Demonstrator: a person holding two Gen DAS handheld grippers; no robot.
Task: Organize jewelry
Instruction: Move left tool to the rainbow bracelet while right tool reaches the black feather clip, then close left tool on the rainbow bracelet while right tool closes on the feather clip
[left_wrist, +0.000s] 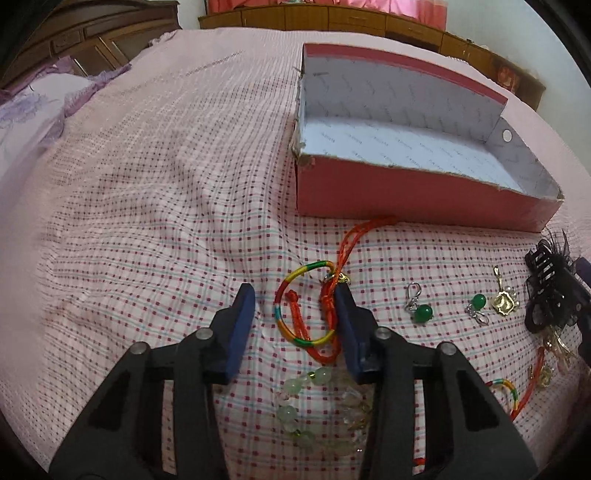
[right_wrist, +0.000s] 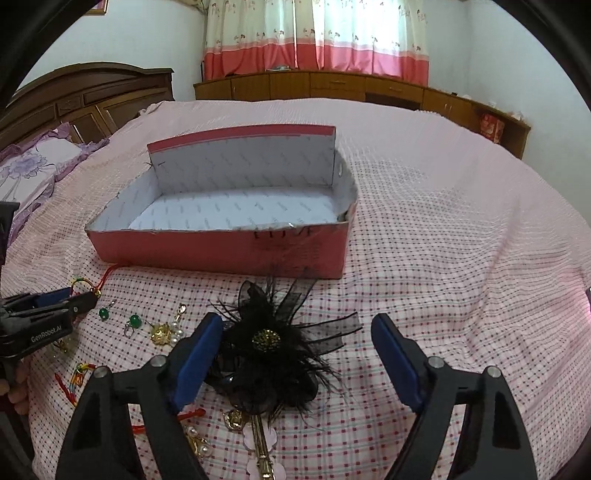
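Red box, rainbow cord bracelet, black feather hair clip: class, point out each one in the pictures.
Red box (right_wrist: 221, 251): right wrist view, front outer wall.
Rainbow cord bracelet (left_wrist: 281, 295): left wrist view, left curve of loop.
Black feather hair clip (right_wrist: 266, 339): right wrist view, gold centre button.

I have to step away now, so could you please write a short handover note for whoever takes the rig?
Left tongs: open, empty, straddling the rainbow cord bracelet and its tangled red cord.
Right tongs: open, empty, over the black feather hair clip.
Red box: open, nothing inside yet.
Still on the bedspread: two green bead earrings, gold pendant, pale bead bracelet.
Done: nothing boxed. Left: move everything into the box.
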